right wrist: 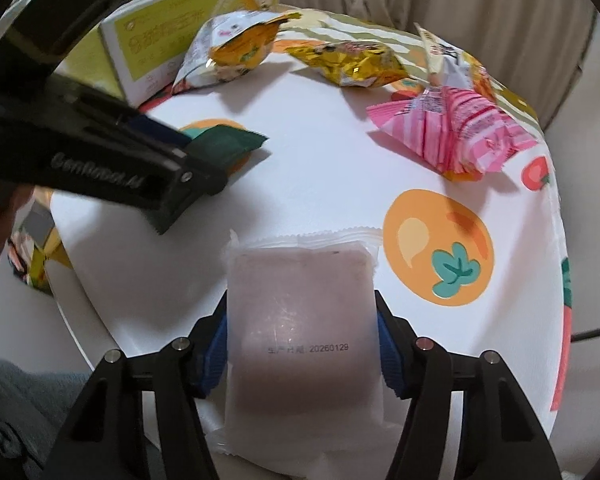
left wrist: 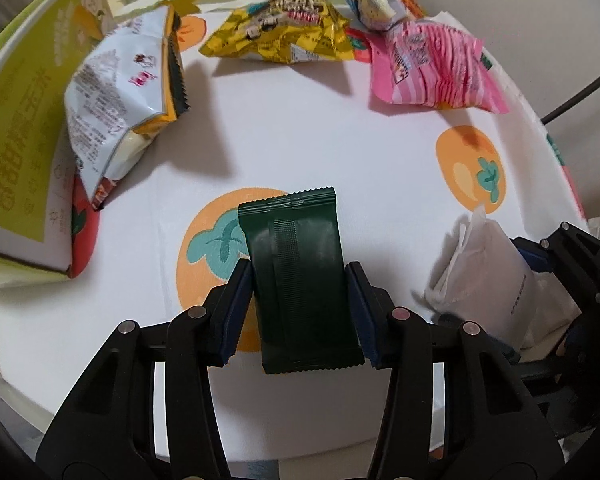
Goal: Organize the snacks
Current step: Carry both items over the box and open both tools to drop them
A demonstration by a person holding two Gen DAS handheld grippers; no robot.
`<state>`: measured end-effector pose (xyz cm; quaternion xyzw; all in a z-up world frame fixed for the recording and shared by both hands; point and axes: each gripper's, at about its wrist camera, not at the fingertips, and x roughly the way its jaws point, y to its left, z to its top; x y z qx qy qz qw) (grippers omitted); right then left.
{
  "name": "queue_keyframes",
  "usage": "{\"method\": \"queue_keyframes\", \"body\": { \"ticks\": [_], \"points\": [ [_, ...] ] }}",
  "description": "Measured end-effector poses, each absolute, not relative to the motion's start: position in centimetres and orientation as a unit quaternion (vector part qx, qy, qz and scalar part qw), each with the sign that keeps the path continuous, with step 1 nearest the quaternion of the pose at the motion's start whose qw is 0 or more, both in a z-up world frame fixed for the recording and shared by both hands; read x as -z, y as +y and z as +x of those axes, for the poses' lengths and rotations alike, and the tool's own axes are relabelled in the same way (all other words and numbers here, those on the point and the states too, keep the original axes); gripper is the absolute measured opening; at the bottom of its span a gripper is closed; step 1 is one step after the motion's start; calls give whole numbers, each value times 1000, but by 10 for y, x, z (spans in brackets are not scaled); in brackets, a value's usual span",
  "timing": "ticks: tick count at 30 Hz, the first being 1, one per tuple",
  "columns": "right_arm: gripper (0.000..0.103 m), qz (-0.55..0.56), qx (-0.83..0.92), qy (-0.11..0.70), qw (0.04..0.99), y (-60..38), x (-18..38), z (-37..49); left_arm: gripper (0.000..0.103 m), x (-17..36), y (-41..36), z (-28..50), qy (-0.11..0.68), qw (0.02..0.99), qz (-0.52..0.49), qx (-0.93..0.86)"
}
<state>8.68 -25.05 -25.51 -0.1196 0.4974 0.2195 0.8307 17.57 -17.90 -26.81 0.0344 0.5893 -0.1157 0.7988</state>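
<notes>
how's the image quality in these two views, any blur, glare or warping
Left wrist view: heavy fisheye bending, green box blurred at the edge, hard shadows under the yellow bag. Right wrist view: same warping, glare on the white packet, left hand-held gripper soft.
</notes>
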Motion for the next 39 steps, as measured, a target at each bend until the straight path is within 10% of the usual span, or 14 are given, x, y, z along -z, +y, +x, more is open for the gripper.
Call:
{"method": "queue_keyframes", "body": {
  "ticks": [19,39],
  "points": [
    [58,-98,-217,441,866,-199,108,113,43,109,-74,158,452,884,-77,87],
    [58,-8,-254,450,856,2,80,207,43,72,145,216,431,900,-65,13]
  ]
}}
